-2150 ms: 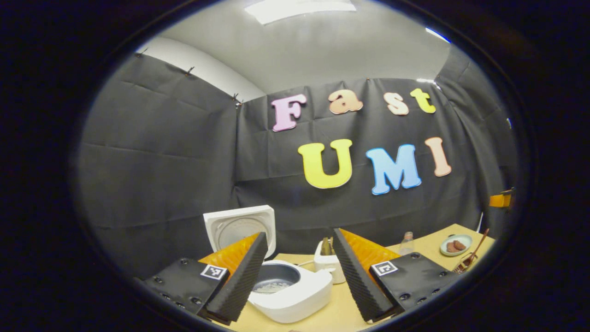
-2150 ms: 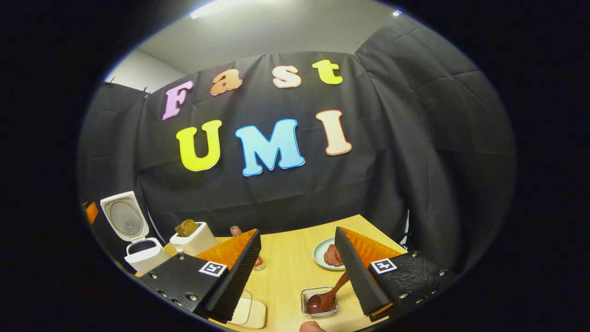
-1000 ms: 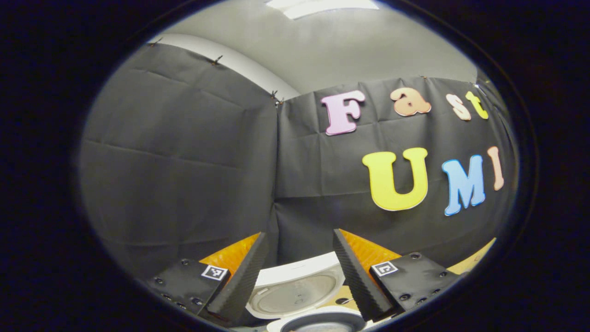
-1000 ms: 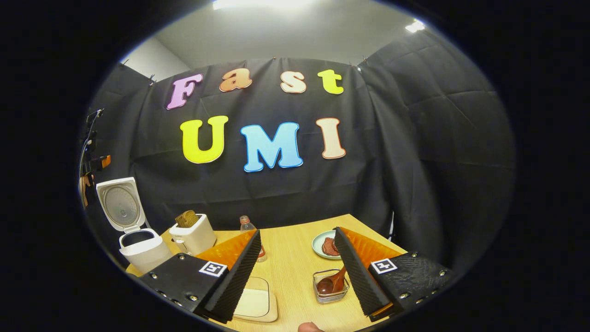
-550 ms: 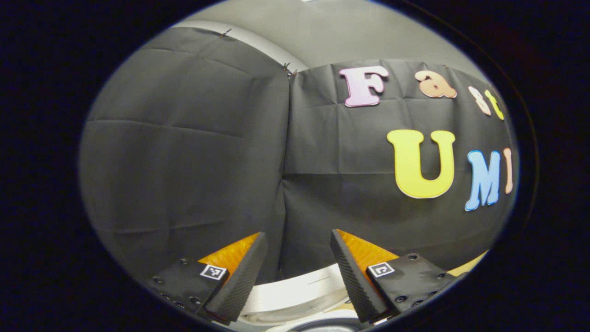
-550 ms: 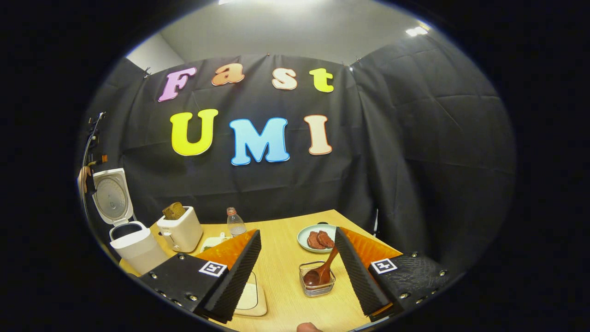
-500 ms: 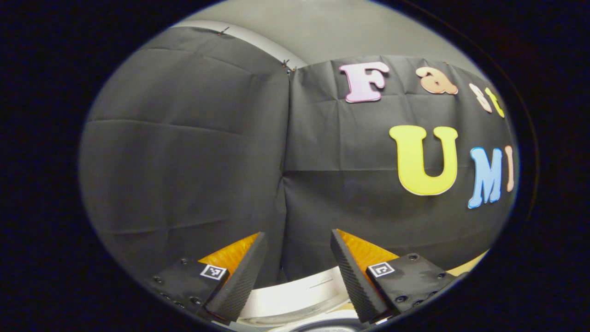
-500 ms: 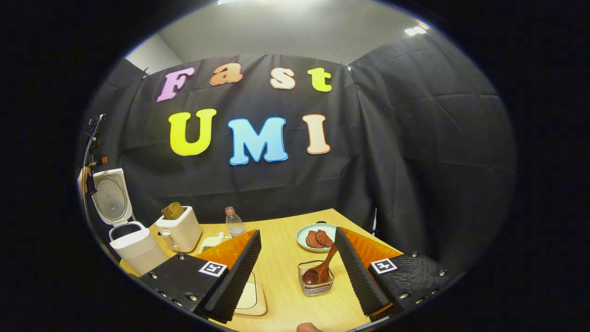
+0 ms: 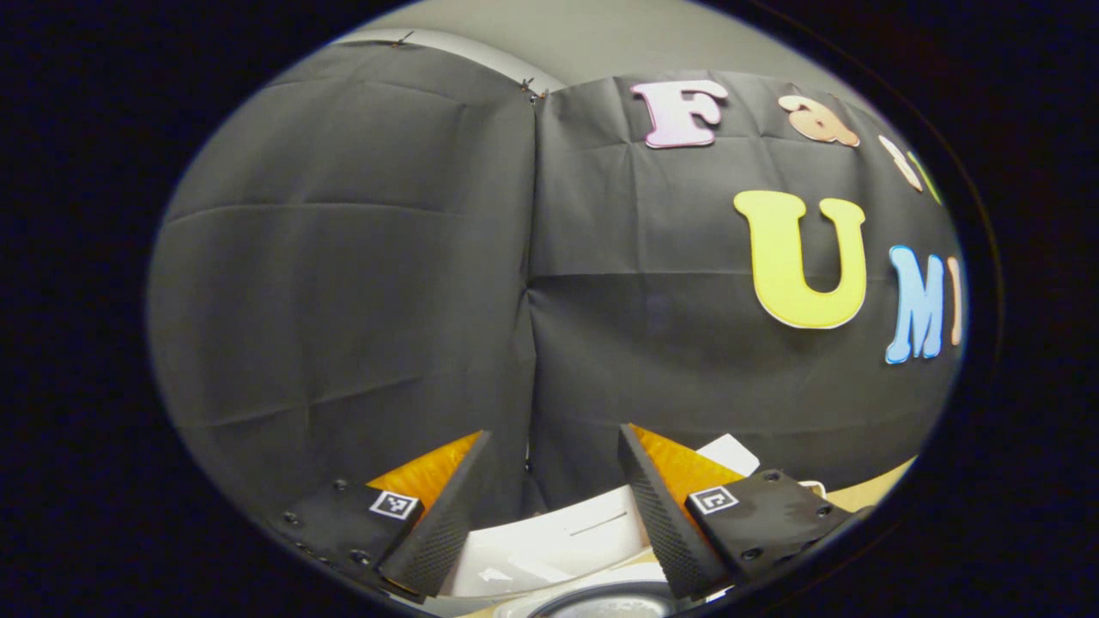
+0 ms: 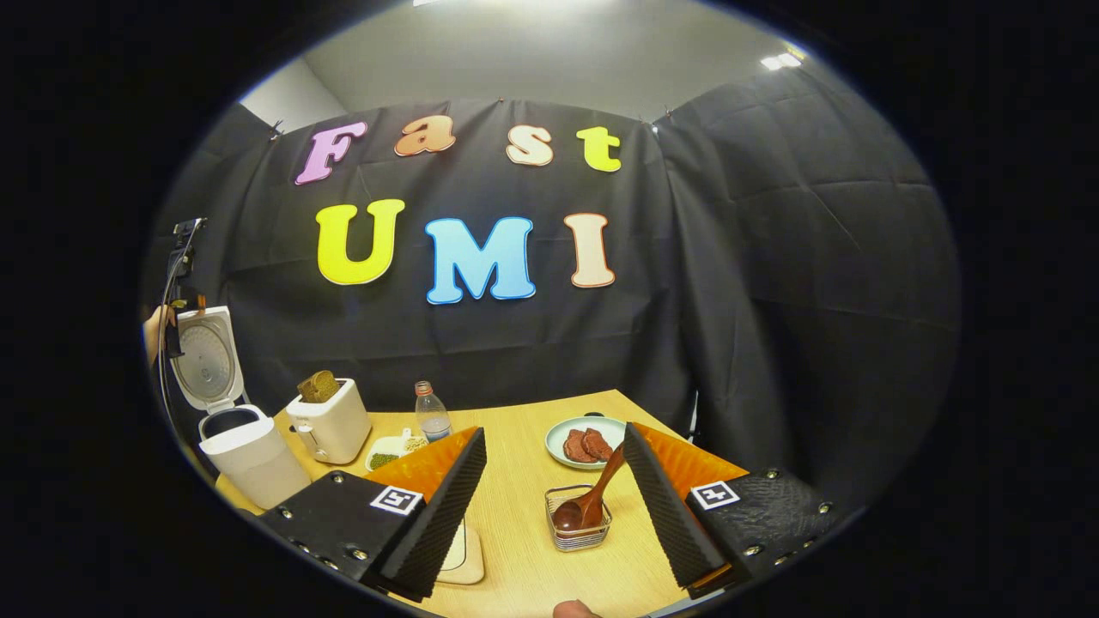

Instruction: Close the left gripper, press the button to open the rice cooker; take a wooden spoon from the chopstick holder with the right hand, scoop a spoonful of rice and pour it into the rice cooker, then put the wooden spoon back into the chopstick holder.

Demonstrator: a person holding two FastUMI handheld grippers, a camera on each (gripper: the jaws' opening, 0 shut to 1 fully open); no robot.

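The white rice cooker stands at the table's left end with its lid raised. A wooden spoon leans in the small wire chopstick holder, bowl down. My right gripper hovers open over the table, the holder just ahead between its fingers and not touched. My left gripper is open close above the cooker; its raised lid and a dark arc of the pot rim lie between and below the fingers. The left gripper and a hand show beside the lid.
A white toaster with bread, a small bottle, a dish of beans and grains and a plate of meat stand along the back. A pale flat dish lies partly behind my right gripper's left finger. The table's right edge is near the plate.
The left gripper view has swung left and closed in on the cooker's raised lid. The right gripper has drawn back from the holder, where the spoon stays. Both grippers stayed open.
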